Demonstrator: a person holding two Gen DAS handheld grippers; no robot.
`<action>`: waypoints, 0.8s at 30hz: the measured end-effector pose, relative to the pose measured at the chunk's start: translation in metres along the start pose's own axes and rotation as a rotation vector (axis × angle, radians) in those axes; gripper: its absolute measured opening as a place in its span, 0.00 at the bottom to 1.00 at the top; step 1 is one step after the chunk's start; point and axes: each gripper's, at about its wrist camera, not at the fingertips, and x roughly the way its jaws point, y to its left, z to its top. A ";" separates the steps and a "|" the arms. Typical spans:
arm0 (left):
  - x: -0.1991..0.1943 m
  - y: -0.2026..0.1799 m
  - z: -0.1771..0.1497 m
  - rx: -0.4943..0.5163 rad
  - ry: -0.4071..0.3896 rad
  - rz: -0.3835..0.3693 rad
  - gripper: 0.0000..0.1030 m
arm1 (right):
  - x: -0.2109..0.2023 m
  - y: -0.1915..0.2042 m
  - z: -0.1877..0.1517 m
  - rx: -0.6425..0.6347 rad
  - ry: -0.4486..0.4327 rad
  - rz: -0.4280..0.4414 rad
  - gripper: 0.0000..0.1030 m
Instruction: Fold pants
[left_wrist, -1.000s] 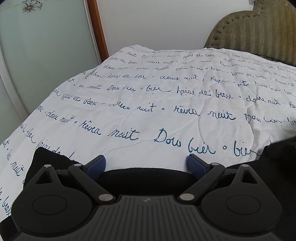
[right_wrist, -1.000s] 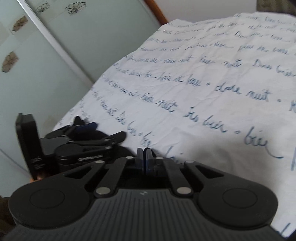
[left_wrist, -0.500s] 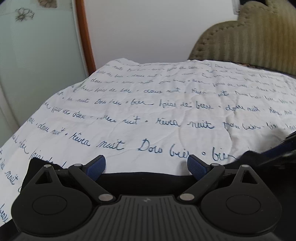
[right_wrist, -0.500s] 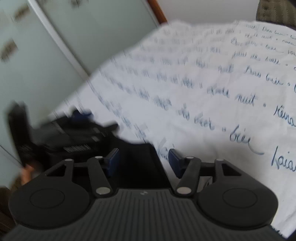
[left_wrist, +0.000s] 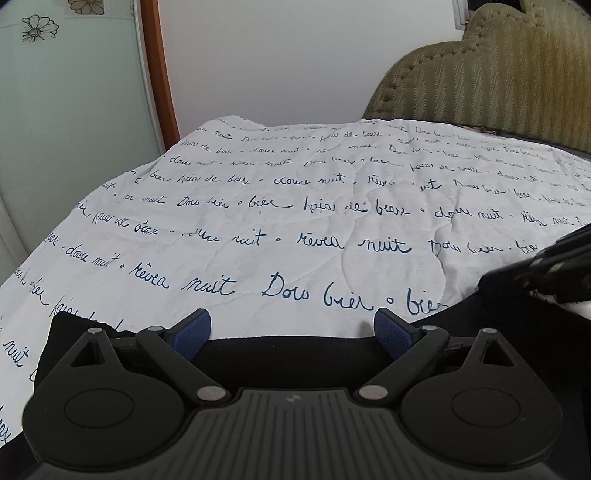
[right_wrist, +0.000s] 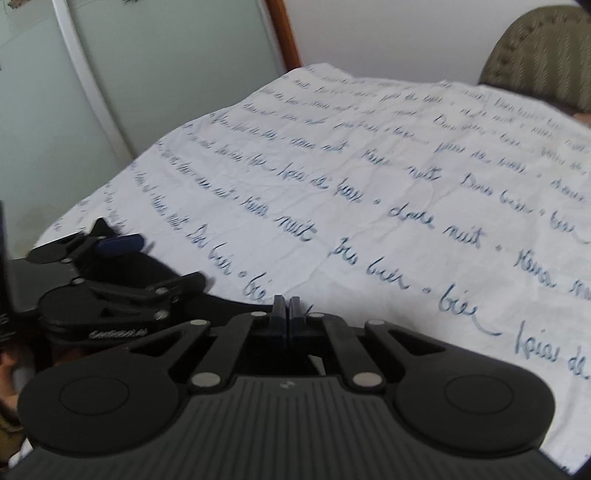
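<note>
The black pants (left_wrist: 291, 350) lie on the near edge of the bed, under and between my open left gripper (left_wrist: 291, 328), whose blue pads sit wide apart just above the fabric edge. The pants run right to where the right gripper (left_wrist: 554, 266) enters the left wrist view. In the right wrist view my right gripper (right_wrist: 287, 310) has its pads pressed together; the pants (right_wrist: 221, 306) lie dark right under them, and whether fabric is pinched is hidden. The left gripper (right_wrist: 122, 266) shows at the left there, open over the pants.
A white bedspread (left_wrist: 295, 221) with blue handwriting covers the bed. An olive padded headboard (left_wrist: 498, 74) stands at the back right. A frosted glass wardrobe door (left_wrist: 66, 129) with a wooden frame stands to the left. A white wall is behind.
My right gripper opened half a second ago and has shut again, moving right along the pants edge. My left gripper stayed open in place; its view tilted up a little.
</note>
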 end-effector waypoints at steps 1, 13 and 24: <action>0.000 0.000 0.000 0.003 0.003 0.000 0.93 | 0.005 0.003 -0.001 -0.015 0.017 -0.039 0.01; 0.008 0.002 -0.002 0.008 0.037 0.035 0.93 | 0.002 0.036 -0.017 -0.147 0.041 -0.111 0.05; 0.000 0.007 0.000 -0.022 0.013 -0.037 0.93 | -0.074 0.066 -0.056 -0.098 -0.049 -0.105 0.12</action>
